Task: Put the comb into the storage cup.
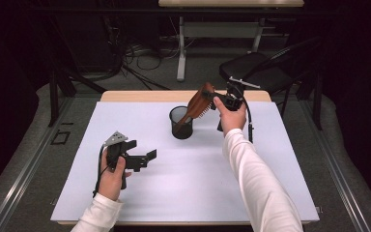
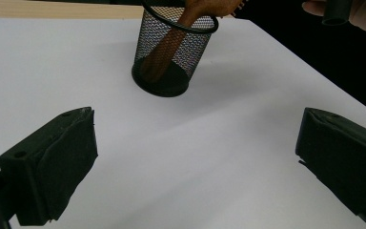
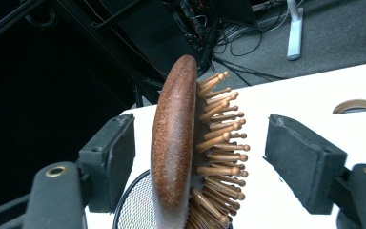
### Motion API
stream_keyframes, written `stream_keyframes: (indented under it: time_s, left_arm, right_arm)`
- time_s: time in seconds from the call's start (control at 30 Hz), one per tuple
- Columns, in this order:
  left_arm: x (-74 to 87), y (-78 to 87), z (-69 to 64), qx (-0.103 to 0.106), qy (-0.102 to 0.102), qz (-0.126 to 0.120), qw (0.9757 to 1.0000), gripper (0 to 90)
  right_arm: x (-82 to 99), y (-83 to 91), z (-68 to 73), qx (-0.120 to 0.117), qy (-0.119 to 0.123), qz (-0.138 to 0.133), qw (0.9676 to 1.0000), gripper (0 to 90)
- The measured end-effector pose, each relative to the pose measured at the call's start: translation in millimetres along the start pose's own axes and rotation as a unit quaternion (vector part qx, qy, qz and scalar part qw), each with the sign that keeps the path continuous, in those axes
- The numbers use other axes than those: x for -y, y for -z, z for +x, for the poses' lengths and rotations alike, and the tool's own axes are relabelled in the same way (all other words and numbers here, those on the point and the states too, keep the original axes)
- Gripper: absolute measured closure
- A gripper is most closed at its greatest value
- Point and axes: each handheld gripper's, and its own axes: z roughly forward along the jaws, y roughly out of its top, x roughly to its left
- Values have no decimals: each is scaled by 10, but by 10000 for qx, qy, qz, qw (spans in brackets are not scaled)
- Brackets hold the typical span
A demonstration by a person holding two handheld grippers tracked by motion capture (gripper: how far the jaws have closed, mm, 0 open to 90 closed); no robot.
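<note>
From above, the right tool [image 1: 221,100] is hovering beyond the black mesh cup [image 1: 181,123], its jaws parted around the head of the wooden hairbrush [image 1: 199,103]. The brush is leaning with its handle down inside the cup and its head sticking out toward the right tool. The left tool [image 1: 145,157] is resting low over the white counter [image 1: 198,174], released, with the cup well ahead of it.

In the left gripper view, the left tool's jaws are standing wide apart with bare counter between them; the cup [image 2: 174,52] is sitting ahead, and the brush handle [image 2: 164,47] is slanting down inside it.

In the right gripper view, the brush head [image 3: 178,143] is standing edge-on between the jaws, bristles [image 3: 219,143] pointing to one pad. Gaps are showing on both sides, so the pads are not pressing it. The cup's rim [image 3: 128,205] is lying below.
</note>
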Motion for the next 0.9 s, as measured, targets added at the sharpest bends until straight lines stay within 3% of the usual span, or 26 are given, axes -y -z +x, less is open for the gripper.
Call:
stream_keyframes:
  time_s: [0.13, 0.23, 0.9]
  left_arm:
    - [2, 3, 7, -8, 0, -4, 10000, 5]
    - [-2, 10, 7, -8, 20, -29, 10000, 5]
    - [-9, 40, 19, -37, 11, -54, 10000, 5]
  right_arm:
    - [-13, 17, -8, 22, 6, 31, 10000, 238]
    - [-16, 27, -14, 130, 140, -25, 9998, 221]
    - [-81, 163, -22, 110, 311, -14, 9995, 222]
